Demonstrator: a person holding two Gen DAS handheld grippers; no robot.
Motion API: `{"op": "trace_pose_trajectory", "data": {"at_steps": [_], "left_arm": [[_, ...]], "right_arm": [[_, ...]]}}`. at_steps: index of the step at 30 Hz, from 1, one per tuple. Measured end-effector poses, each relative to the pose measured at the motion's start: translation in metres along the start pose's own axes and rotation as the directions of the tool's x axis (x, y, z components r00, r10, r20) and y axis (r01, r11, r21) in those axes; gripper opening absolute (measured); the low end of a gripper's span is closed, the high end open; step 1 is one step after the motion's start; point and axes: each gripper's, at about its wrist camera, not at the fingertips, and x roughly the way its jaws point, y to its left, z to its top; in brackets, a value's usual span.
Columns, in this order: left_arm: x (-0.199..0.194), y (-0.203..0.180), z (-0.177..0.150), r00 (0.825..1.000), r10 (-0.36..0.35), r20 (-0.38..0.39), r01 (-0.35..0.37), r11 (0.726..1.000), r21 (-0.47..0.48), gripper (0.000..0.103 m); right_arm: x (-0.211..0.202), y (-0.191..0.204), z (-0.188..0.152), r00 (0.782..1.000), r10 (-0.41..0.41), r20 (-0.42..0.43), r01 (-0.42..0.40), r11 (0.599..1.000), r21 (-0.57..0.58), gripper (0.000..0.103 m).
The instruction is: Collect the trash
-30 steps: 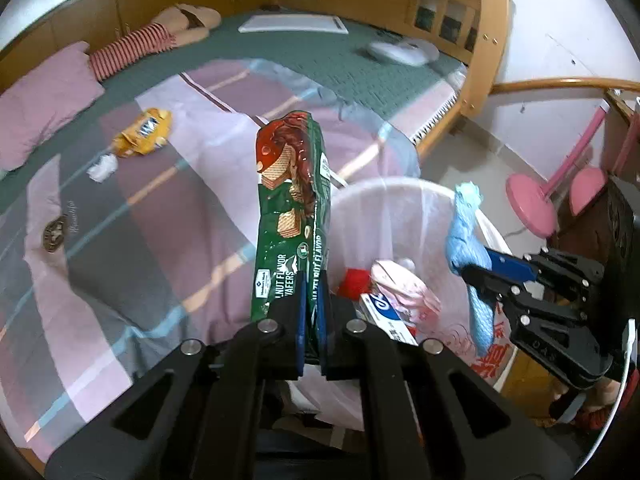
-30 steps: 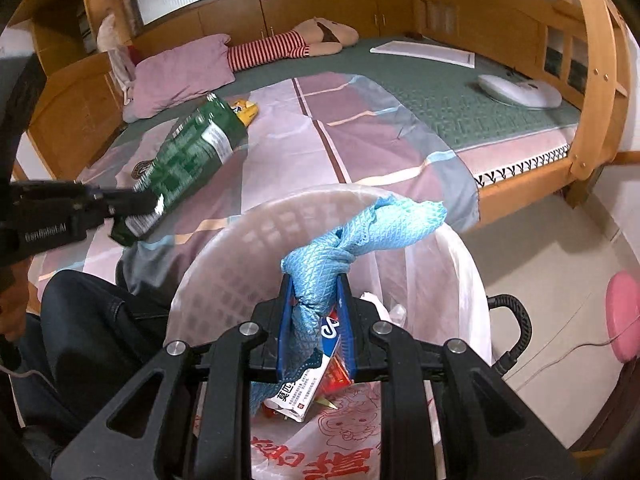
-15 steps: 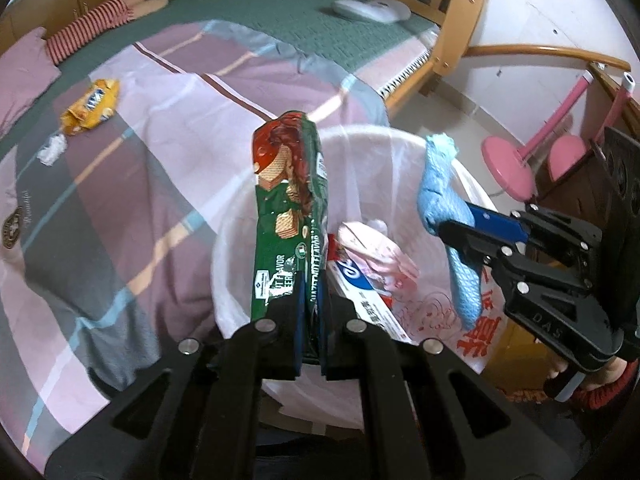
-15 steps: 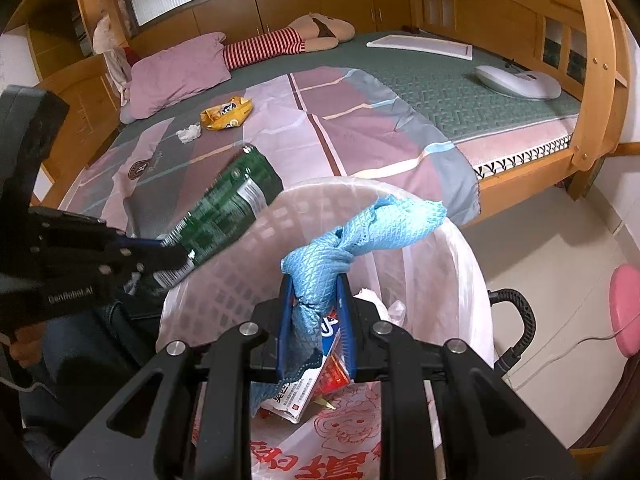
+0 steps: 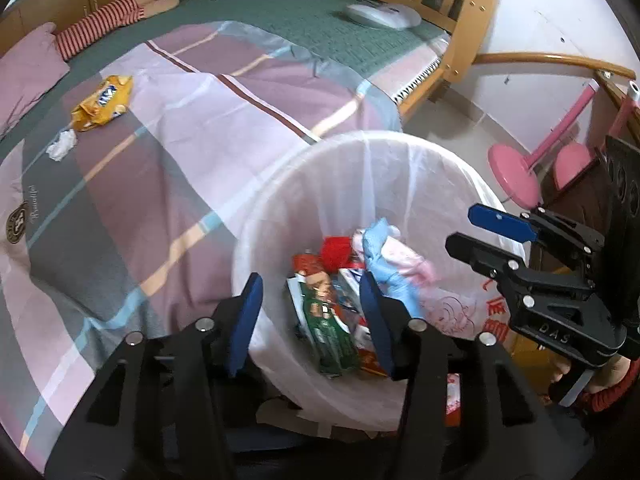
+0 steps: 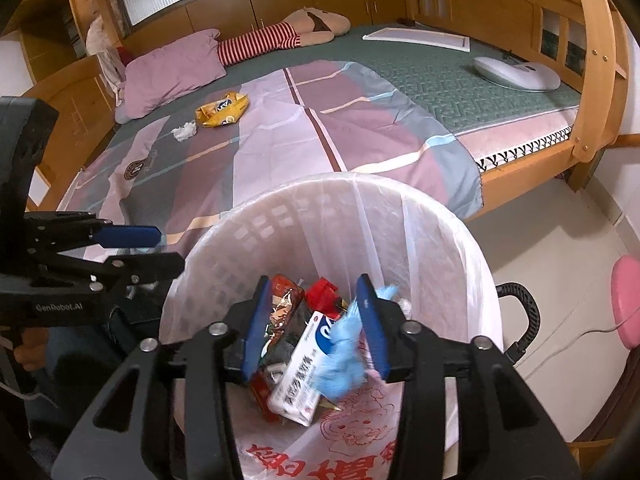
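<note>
A white bin with a plastic liner point(image 5: 400, 160) point(image 6: 440, 240) stands by the bed. Both grippers hang over it. My left gripper point(image 5: 312, 304) is open and empty; the green wafer packet point(image 5: 324, 320) lies in the bin below it. My right gripper point(image 6: 312, 320) is open; the blue cloth point(image 6: 340, 356) is blurred just under its right finger, among the trash, and also shows in the left wrist view point(image 5: 384, 264). A yellow snack bag point(image 5: 102, 100) point(image 6: 222, 109) and a crumpled white tissue point(image 5: 62, 146) point(image 6: 185, 131) lie on the bed.
The bin holds a white box point(image 6: 300, 384) and red wrappers point(image 5: 338, 250). The bed has a striped sheet point(image 6: 320, 128), a pink pillow point(image 6: 172, 68), a white board point(image 6: 416, 38) and a white device point(image 6: 516, 72). A pink fan base point(image 5: 514, 176) stands on the floor.
Both grippers have opened over the bin. The green wafer packet has dropped from the left gripper and the blue cloth from the right gripper into the bin.
</note>
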Motion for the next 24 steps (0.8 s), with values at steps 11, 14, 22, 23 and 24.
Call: {"op": "trace_pose_trajectory", "data": {"at_steps": [11, 14, 22, 23, 24], "left_arm": [[-0.015, 0.052, 0.003, 0.997, 0.063, 0.051, -0.057, 0.994, -0.096, 0.059], [-0.021, 0.075, 0.004, 0.994, 0.088, 0.067, -0.079, 0.988, -0.131, 0.061], [-0.048, 0.182, 0.022, 0.966, 0.218, 0.139, -0.16, 0.926, -0.343, 0.068], [-0.049, 0.194, 0.03, 0.958, 0.246, 0.146, -0.182, 0.918, -0.352, 0.074], [-0.048, 0.208, 0.041, 0.947, 0.28, 0.156, -0.21, 0.91, -0.358, 0.079]], "right_arm": [[0.015, 0.025, 0.037, 0.999, 0.031, 0.038, -0.029, 0.999, -0.034, 0.056], [0.022, 0.04, 0.056, 0.997, 0.056, 0.062, -0.053, 0.997, -0.048, 0.057], [0.063, 0.091, 0.112, 0.99, 0.122, 0.072, -0.117, 0.99, -0.077, 0.066], [0.071, 0.098, 0.116, 0.99, 0.125, 0.06, -0.12, 0.99, -0.08, 0.069], [0.078, 0.103, 0.119, 0.99, 0.129, 0.05, -0.125, 0.989, -0.079, 0.069]]}}
